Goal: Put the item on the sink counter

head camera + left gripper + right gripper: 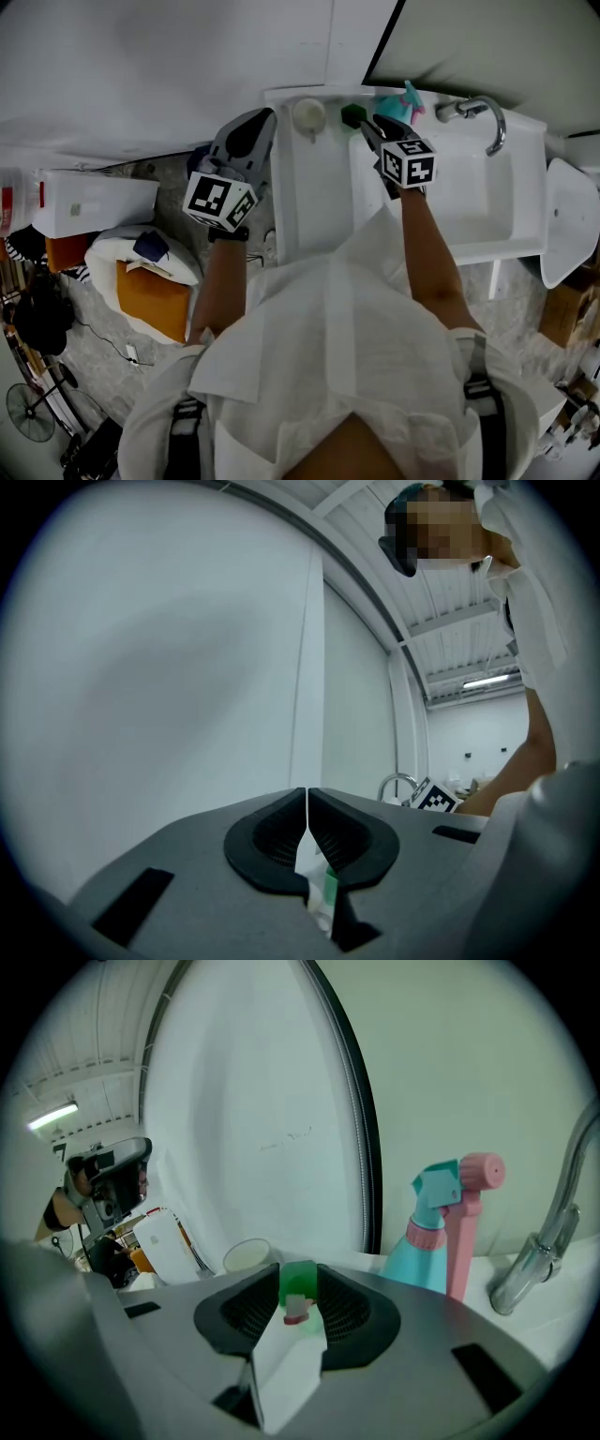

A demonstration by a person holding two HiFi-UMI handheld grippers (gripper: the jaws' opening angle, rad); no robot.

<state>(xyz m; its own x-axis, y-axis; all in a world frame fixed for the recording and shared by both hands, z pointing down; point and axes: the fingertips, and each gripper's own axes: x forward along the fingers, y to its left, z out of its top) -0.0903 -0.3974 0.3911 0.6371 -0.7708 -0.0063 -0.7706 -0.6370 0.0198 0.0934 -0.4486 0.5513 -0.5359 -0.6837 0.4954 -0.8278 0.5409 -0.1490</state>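
Your right gripper [367, 123] [298, 1290] has its jaws spread, and the green item [352, 115] [298, 1277] sits right in the gap at the tips. It's small, solid green and kinda blocky, with a little pinkish-white mark on the near side. It's at the back of the tabletop [314, 187], between the white cup [308, 113] and the teal spray bottle [403, 101]. Your left gripper [265, 117] [307, 794] is off to the side, jaws pressed together.

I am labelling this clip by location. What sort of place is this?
Probably a washing corner in a workshop: a white sink with a faucet, a spray bottle by the faucet, and boxes on the floor.
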